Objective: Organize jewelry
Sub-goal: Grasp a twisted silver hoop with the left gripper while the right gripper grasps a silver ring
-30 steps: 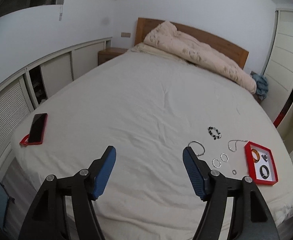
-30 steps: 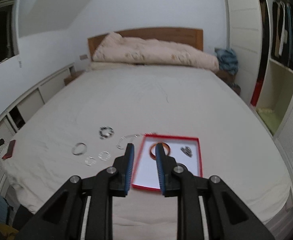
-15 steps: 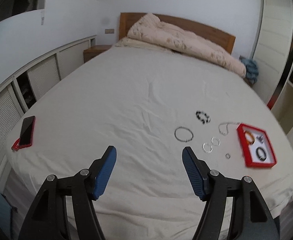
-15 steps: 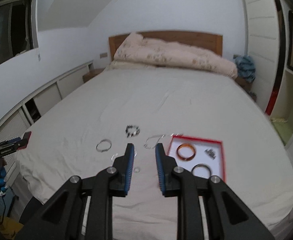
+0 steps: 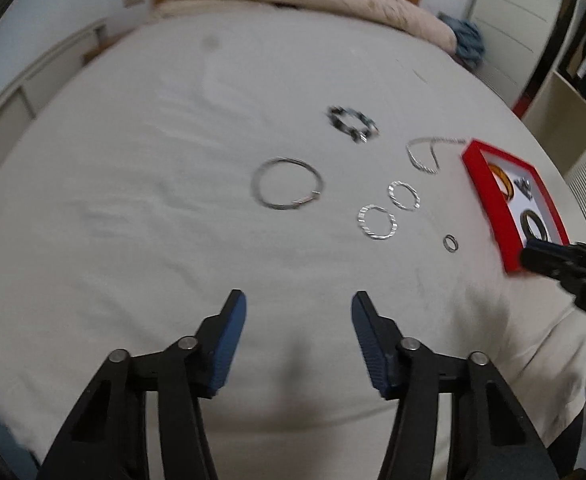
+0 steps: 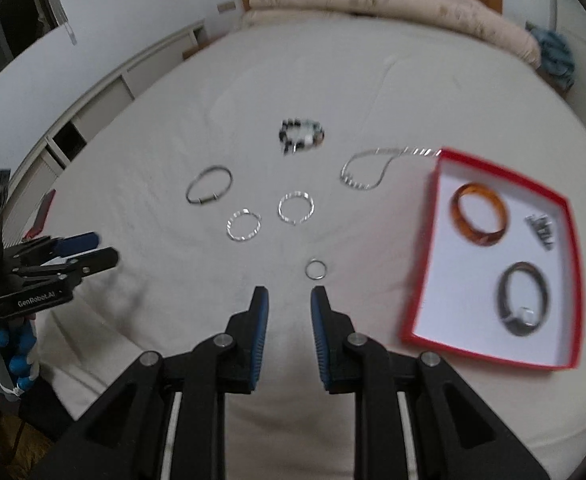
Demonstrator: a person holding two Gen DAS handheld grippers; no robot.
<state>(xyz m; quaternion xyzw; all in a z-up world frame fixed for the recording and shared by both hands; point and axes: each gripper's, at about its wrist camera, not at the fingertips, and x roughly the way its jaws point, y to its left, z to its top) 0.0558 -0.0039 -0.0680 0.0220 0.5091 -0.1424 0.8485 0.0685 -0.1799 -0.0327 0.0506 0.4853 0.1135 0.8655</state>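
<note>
On the white bed sheet [image 6: 141,152] the jewelry lies spread out, w/ a red tray [image 6: 427,240] at the right side. Inside the tray are an amber bangle [image 6: 477,220], a dark bracelet [image 6: 524,298] and a small metal piece [image 6: 541,229], all apart from each other. A silver chain [image 6: 367,168] lies just beside the tray's far left corner; its end reaches the rim. Further back is a beaded bracelet [image 6: 301,136], blurred. Left of the chain is a thin wire bangle [image 6: 209,190], and near it 2 twisted silver hoops [image 6: 296,207] [image 6: 244,225], close together but not touching.

The right gripper [image 6: 289,300] hangs low over the sheet, jaws set narrow w/ a small gap and nothing between them. A small ring [image 6: 316,269] lies just in front of its fingertips, slightly right of the gap, not touched.

The left gripper [image 5: 297,306] is above the near part of the bed, jaws spread wide, empty. The wire bangle [image 5: 287,184] and the hoops are well ahead of it. In the right wrist view this gripper shows at the left edge, away from the jewelry.
</note>
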